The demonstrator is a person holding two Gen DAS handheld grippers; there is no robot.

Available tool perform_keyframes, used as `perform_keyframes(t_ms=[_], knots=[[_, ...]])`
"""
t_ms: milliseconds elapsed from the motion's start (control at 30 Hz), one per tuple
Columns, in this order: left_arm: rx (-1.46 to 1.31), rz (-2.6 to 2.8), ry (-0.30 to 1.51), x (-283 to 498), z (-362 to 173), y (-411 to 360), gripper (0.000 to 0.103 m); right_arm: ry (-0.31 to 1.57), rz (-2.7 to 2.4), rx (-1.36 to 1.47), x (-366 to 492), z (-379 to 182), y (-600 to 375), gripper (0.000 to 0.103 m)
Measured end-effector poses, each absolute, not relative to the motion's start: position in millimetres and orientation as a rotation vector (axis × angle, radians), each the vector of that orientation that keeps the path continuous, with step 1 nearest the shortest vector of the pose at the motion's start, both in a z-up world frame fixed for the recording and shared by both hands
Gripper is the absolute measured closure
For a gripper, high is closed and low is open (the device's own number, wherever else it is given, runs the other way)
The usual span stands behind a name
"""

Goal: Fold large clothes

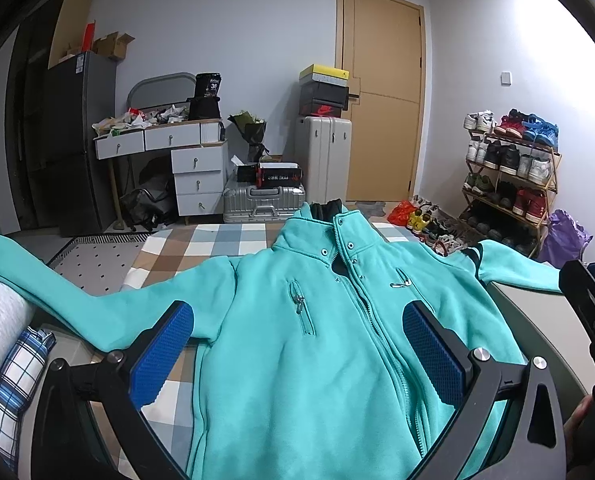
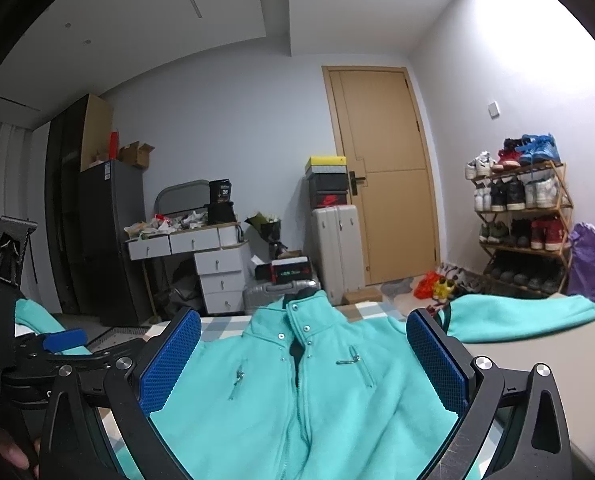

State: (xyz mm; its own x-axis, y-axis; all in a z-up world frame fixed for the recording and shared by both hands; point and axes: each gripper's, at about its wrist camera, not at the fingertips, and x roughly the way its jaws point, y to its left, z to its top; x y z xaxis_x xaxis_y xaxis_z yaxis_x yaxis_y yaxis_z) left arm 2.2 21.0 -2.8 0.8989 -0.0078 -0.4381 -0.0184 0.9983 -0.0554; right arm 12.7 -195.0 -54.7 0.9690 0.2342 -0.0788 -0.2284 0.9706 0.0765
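The turquoise fleece zip-front jacket [image 1: 297,340] lies face up on the checked bedspread [image 1: 217,240], collar away, both sleeves spread wide, evidently laid flat so folding can start from a tidy outline. The left tool [image 1: 297,356] hovers over the hem, released, blue pads apart and gripping nothing. The right tool [image 2: 303,360] sits likewise over the chest, spread wide and empty.

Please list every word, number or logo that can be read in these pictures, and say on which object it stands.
"36": on the black bag on the desk.
Red swoosh logo, no words: on the shoe box above the upright suitcase.
Print on the black box: too blurred to read.
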Motion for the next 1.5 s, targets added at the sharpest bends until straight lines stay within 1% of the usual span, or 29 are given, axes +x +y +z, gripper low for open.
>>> perform_keyframes(t_ms=[1500], knots=[[-0.015,0.004,0.47,0.1,-5.7,8.5,0.001,0.137,0.191,0.078,19.8,-57.9,-196.9,0.0]])
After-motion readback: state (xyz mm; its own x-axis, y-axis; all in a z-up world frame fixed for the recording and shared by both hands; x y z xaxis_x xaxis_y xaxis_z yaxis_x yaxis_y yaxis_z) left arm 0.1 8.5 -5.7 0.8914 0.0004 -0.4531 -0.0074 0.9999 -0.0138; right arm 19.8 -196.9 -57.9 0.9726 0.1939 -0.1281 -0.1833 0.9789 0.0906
